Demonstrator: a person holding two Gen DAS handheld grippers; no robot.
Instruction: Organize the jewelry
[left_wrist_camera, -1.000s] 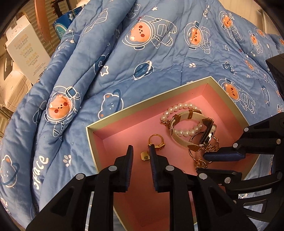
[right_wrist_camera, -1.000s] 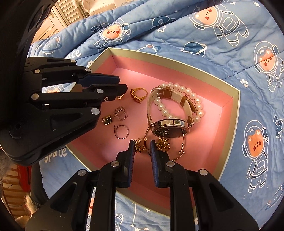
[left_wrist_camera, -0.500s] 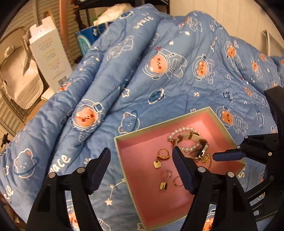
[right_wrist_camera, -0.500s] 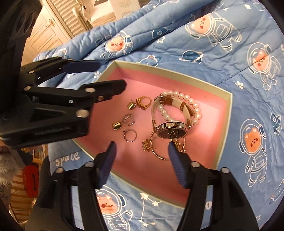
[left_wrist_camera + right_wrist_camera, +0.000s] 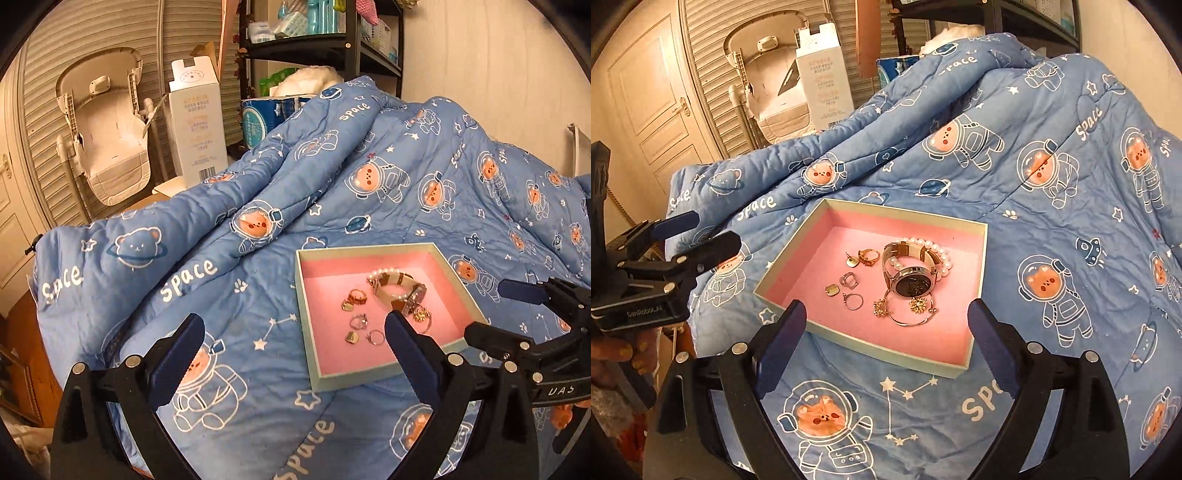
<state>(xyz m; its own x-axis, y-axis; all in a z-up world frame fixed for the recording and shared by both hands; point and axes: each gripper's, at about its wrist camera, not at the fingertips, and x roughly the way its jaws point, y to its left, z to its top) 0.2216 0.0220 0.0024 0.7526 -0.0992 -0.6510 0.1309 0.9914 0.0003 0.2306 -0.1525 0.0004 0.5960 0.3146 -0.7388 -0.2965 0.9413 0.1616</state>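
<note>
Right wrist view: the pink-lined box (image 5: 977, 236) rests on the blue space-print quilt (image 5: 1052, 122), with all the jewelry inside it. The right gripper (image 5: 886, 347) hangs above and short of the box's near rim, its jaws spread wide with nothing between them; they have just been opening. A second ago the same jaws stood almost shut, low inside the box, just over the gold charms (image 5: 899, 306); now the box is smaller in view and lies wholly beyond the fingertips. The left gripper (image 5: 698, 234), at 9 o'clock in this view, is likewise empty and spread, having just been opening, and has drawn clear of the box's left wall.

Left wrist view: the left gripper (image 5: 295, 347) frames bare quilt, the box (image 5: 306, 314) lying at about 3 o'clock of frame centre; the right gripper (image 5: 506, 310) shows at the right edge.

Interpretation: both claws have released and withdrawn, so the placing step appears finished and the task looks near its end, or at a pause before another piece.

Orientation, right wrist view: the box's long axis runs roughly from 10 o'clock to 4 o'clock. The watch (image 5: 912, 284) stands on edge, dial facing 6 o'clock, threaded through the pearl bracelet (image 5: 940, 254). Small rings (image 5: 853, 301) and the earring (image 5: 852, 261) lie flat toward the box's left half.
</note>
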